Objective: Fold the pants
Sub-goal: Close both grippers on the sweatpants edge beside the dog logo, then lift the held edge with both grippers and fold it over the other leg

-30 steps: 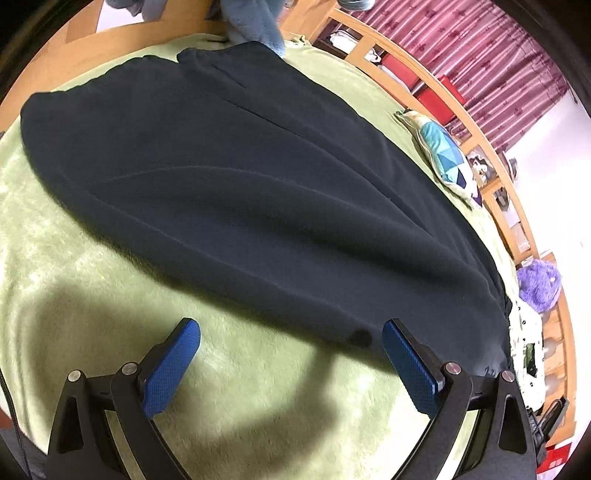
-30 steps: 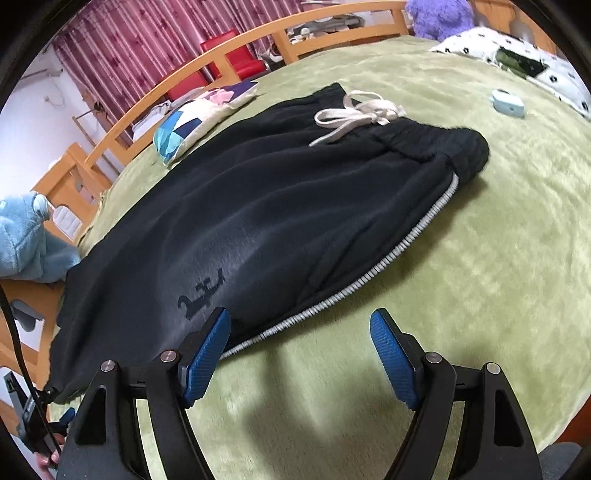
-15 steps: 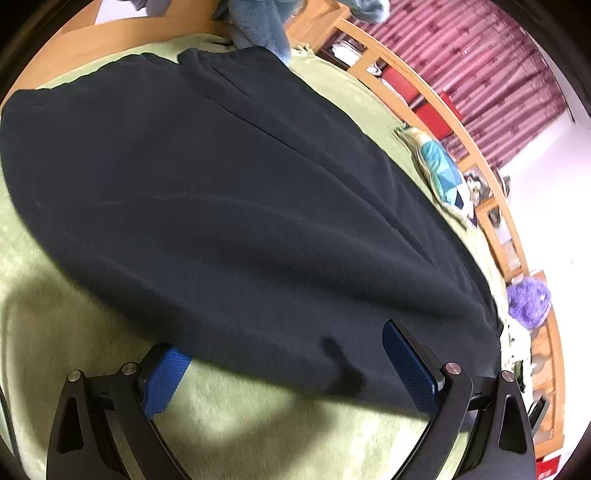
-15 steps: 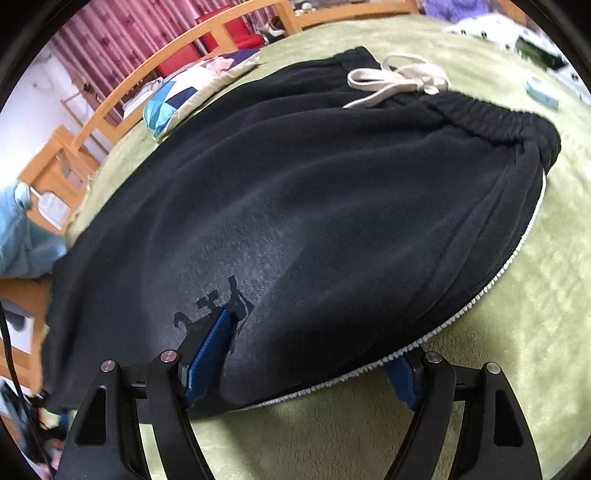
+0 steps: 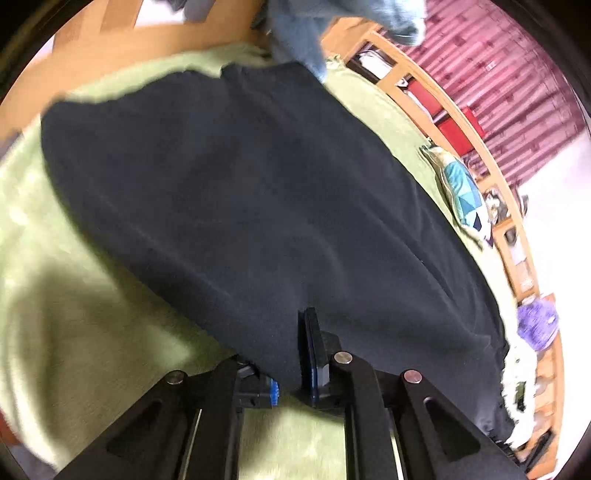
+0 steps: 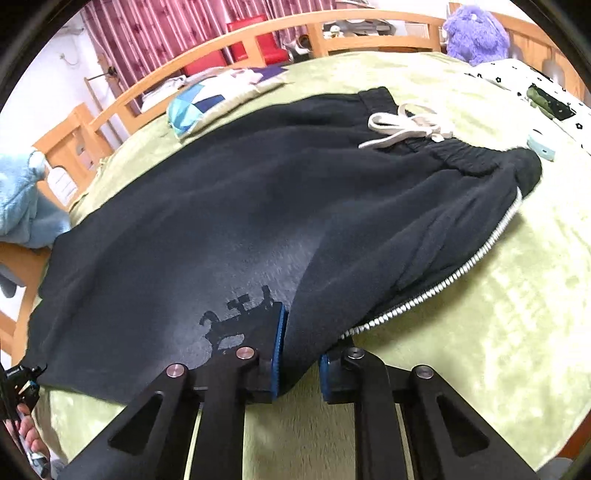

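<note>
Black pants (image 5: 258, 206) lie flat on a green blanket (image 5: 74, 332). In the right wrist view the pants (image 6: 277, 206) show a white drawstring (image 6: 406, 127) at the waistband and a white side stripe (image 6: 454, 275). My left gripper (image 5: 291, 369) is shut on the near edge of the pants, lower down the leg. My right gripper (image 6: 299, 354) is shut on the near edge of the pants beside a dark printed logo (image 6: 236, 317). The cloth hides part of each inner pad.
A patterned cushion (image 6: 210, 101) lies beyond the pants by the wooden bed rail (image 6: 258, 40). A blue plush (image 6: 22, 199) sits at the leg end. A purple plush (image 6: 474, 31), a spotted white cloth (image 6: 517, 81) and a small light blue item (image 6: 541, 146) lie near the waistband.
Both grippers moved forward onto the near edge of the pants and closed on it. They were open and short of the cloth one second ago.
</note>
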The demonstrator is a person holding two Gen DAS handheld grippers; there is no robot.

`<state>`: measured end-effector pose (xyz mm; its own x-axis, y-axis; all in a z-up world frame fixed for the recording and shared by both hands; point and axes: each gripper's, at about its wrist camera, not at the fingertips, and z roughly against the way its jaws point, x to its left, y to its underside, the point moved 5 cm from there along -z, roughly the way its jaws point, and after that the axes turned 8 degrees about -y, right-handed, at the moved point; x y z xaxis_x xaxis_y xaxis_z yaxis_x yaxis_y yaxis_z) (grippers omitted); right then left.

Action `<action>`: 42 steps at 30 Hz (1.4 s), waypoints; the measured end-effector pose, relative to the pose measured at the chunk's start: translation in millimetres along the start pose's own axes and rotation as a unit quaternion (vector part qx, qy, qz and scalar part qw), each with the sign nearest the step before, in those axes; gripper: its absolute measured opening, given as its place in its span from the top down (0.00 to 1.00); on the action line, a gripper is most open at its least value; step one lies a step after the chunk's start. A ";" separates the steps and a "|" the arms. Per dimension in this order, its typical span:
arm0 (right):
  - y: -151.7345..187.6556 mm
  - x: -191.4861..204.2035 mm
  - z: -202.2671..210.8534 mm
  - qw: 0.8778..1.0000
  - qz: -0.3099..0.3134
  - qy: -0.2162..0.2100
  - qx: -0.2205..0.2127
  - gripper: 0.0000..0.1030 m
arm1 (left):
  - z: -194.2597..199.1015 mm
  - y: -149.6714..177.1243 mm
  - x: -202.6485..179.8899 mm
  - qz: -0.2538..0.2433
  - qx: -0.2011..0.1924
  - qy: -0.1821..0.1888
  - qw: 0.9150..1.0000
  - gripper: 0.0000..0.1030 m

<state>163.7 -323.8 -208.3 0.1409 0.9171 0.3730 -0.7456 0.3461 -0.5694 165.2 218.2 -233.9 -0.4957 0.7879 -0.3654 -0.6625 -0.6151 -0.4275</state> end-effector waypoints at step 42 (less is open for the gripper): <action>-268.3 32.1 -198.0 0.999 -0.016 -0.020 -0.037 0.80 | -118.2 -225.0 -238.6 -0.157 -0.127 -0.088 0.975 0.89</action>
<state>497.2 -348.0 -188.5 0.1372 0.8972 0.4198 -0.6903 0.3906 -0.6091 498.9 165.1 -148.2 -0.3939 0.9180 -0.0453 -0.6481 -0.3123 -0.6946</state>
